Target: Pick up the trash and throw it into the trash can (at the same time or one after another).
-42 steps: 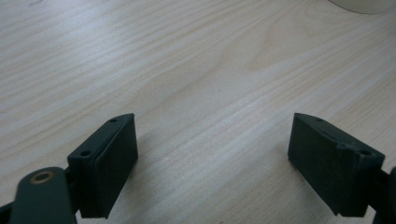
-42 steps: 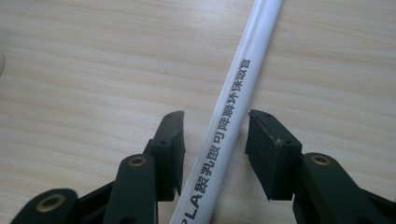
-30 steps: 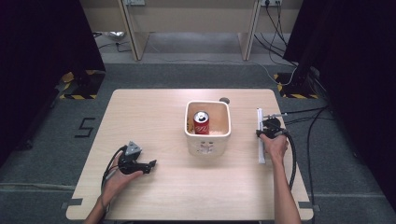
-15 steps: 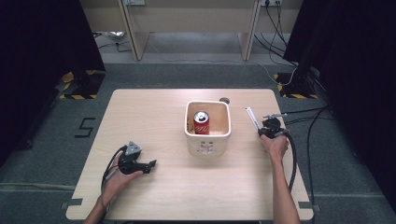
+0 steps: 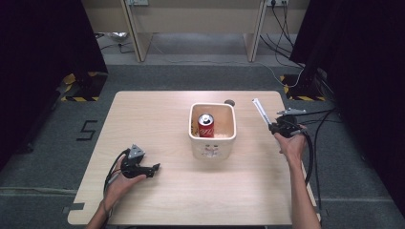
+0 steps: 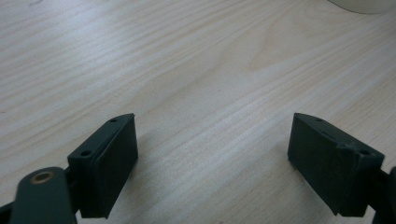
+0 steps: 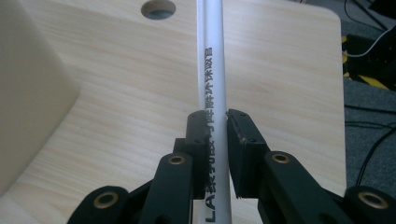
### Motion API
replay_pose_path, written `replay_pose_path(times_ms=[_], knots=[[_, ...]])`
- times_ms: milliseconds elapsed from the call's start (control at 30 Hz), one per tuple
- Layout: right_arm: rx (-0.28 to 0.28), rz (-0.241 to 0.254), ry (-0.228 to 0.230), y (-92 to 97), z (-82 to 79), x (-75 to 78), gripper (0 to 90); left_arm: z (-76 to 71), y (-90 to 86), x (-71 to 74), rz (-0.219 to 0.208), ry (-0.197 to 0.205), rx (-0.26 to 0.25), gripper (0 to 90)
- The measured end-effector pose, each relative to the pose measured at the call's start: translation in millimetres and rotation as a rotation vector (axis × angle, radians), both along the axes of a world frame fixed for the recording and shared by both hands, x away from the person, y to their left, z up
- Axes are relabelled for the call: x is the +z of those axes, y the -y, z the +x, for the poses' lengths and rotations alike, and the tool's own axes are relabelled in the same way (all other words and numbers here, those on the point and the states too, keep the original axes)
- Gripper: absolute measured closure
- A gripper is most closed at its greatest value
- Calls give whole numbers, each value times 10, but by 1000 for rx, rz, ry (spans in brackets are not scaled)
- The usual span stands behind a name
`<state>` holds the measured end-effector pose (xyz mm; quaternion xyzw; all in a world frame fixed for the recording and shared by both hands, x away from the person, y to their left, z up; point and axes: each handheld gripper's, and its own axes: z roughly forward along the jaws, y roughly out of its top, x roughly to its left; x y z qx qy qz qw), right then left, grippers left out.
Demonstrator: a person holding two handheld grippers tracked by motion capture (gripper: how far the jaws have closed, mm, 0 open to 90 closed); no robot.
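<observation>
Left gripper (image 5: 154, 169): jaws wide apart, empty, low over table (image 5: 157, 119).
Tub (image 5: 212, 143): mid-table, red can (image 5: 206, 126) upright inside.
Right gripper (image 5: 271, 126): clamped on white tube (image 5: 259, 110), right of tub, tube angled beyond jaws.

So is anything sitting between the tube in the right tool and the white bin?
Nothing visible: bare table lies between the tube in the right tool and the bin. A can already stands inside.
</observation>
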<state>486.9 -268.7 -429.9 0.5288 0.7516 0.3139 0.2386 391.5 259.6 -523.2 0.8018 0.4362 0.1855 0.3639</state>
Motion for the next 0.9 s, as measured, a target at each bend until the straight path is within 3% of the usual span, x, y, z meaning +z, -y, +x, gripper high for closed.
replay_pose_path(times_ms=[367,767,900], knots=[[32,11,40,-64,-54,210,792,0,0,0,0,0,0,153],[111,24,123,-329,-121,634,792,0,0,1,0,-1,0,153],[127,39,132,-384,-119,687,791,0,0,1,0,-1,0,153]])
